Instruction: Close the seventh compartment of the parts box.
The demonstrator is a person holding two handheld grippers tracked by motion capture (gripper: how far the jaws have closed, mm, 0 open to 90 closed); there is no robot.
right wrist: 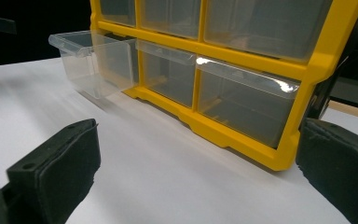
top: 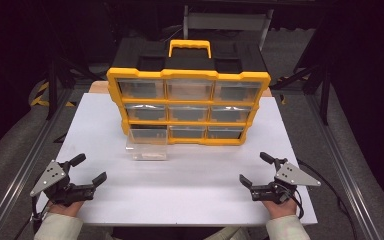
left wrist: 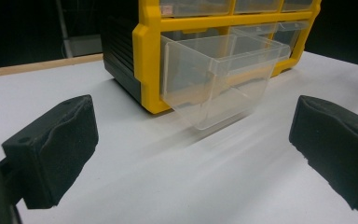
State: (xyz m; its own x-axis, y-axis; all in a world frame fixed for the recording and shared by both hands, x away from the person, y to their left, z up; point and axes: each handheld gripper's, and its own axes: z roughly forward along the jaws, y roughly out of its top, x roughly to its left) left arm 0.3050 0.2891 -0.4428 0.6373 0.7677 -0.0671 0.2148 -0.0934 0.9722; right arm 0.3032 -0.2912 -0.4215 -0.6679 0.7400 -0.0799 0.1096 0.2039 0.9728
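Yellow-and-black organizer point(top: 187, 75) stands upright at the far middle of the white tabletop point(top: 190, 190), nine clear drawers in a 3x3 grid. Bottom-left drawer point(top: 148, 142) is pulled well out toward the near side, its front over the tabletop; the other eight sit flush. Something pale lies at the drawer's bottom, too faint to ID.

Left gripper point(top: 89, 170) is near-left, right gripper point(top: 258, 170) near-right, both resting low by the near edge, well apart from the organizer. Jaws on both stand wide, nothing between them. Left gripper view looks straight at the open drawer point(left wrist: 219, 77); right gripper view sees it farther off at the left point(right wrist: 95, 60).

Progress, as I judge it: drawer is out, so the opening part looks done. What's left is prob. either working with its contents or pushing it back in; neither hand is near it yet.
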